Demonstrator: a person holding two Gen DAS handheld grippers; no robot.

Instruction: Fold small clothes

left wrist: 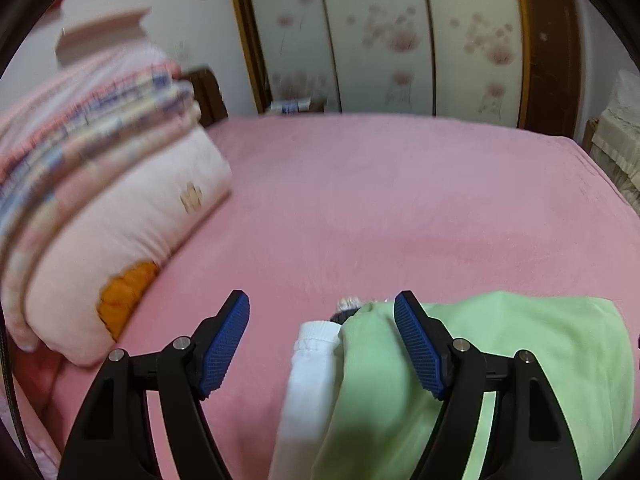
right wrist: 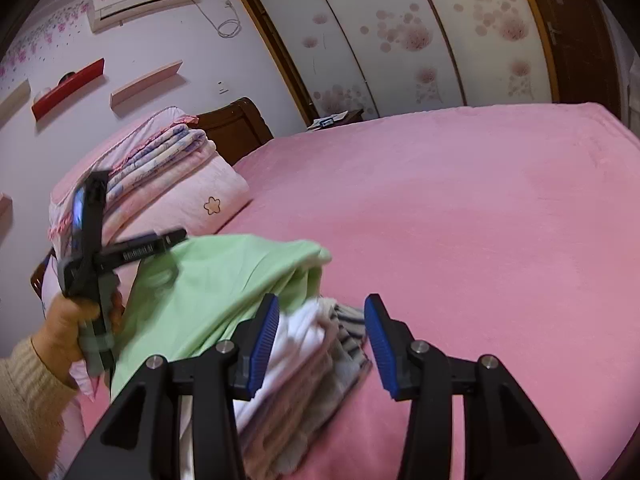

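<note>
Green garment point(left wrist: 520, 360) atop clothes pile point(right wrist: 304, 368) on bed point(left wrist: 400, 200); both tools (left point(left wrist: 322, 344), right point(right wrist: 322, 348)) released: pinch one top layer only.

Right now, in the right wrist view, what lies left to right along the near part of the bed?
Hand holding the left gripper → green garment → white clothes → striped cloth → bare pink sheet.

A light green garment point(right wrist: 208, 296) lies spread loosely over a pile of folded small clothes point(right wrist: 304, 364) on the pink bed point(right wrist: 480, 216). Beneath it show white cloth point(left wrist: 312, 364) and a grey striped piece point(right wrist: 352, 320), partly blurred.
</note>
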